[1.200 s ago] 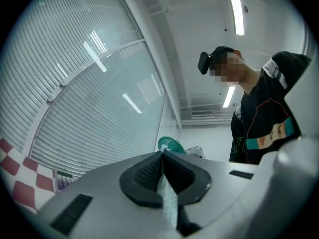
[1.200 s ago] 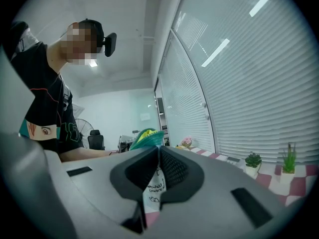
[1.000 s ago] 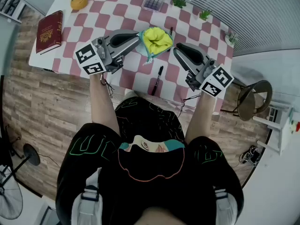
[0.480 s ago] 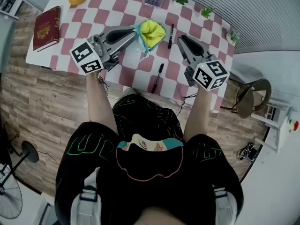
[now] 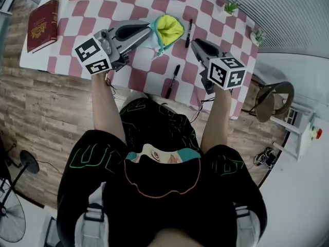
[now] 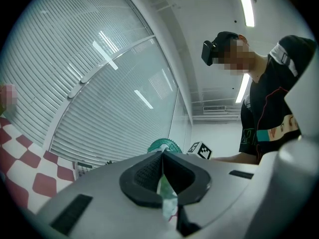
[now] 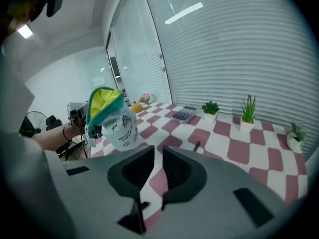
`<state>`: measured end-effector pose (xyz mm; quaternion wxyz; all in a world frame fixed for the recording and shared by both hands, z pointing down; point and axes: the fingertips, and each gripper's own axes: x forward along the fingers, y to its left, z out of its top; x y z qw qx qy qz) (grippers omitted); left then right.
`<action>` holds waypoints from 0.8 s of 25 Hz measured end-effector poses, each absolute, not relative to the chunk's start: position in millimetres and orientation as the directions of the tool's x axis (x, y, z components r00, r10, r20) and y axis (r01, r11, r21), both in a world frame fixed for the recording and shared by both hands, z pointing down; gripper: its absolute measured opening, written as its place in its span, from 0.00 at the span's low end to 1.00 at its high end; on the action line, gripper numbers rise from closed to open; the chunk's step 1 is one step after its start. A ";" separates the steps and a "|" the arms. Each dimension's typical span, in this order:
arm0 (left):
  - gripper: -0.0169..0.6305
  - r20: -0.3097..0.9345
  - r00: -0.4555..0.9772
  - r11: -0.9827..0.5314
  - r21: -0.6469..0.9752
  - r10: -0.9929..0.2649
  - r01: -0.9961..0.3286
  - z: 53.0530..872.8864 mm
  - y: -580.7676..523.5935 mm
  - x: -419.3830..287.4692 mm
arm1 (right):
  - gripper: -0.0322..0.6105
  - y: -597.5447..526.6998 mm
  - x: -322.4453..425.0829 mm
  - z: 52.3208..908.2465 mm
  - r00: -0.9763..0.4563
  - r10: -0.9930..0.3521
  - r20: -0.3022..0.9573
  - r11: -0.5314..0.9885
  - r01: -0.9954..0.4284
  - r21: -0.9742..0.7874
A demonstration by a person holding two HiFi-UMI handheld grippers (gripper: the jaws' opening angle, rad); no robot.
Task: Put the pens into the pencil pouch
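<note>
The pencil pouch (image 5: 167, 31) hangs over the checked counter (image 5: 138, 77) with its teal-zippered mouth gaping, and all I can see inside it is yellow lining. My left claw (image 5: 150, 33) is clenched on the pouch's edge; in the left gripper view a strip of pale and teal fabric is pinched between the pads. Neither pen is in the pouch. One pen (image 5: 189, 26) lies on the counter just to the right of the pouch, past the tip of my right claw (image 5: 194, 44). The other pen (image 5: 173, 80) lies nearer the counter's near edge, between my two arms. My right claw is released, its jaws a little apart, with only the checked top showing through the gap. Farther back a small clear case (image 7: 182, 114) holds purple things that I cannot tell apart.
</note>
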<state>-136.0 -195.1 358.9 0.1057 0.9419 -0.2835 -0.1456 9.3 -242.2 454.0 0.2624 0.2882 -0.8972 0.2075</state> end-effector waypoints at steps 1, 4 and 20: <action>0.03 -0.216 0.799 -0.819 0.284 -0.561 -0.498 360.3 -197.4 -136.9 | 0.14 -239.1 8.9 461.6 -0.687 -0.389 0.613 0.744 -0.627 -0.230; 0.03 -0.226 0.806 -0.827 0.290 -0.547 -0.481 363.7 -203.6 -137.9 | 0.14 -229.7 8.6 480.9 -0.661 -0.343 0.667 0.732 -0.633 -0.251; 0.03 -0.254 0.806 -0.836 0.300 -0.535 -0.460 378.9 -216.7 -143.0 | 0.16 -305.3 11.7 533.8 -0.510 -0.418 0.752 0.557 -0.798 -0.231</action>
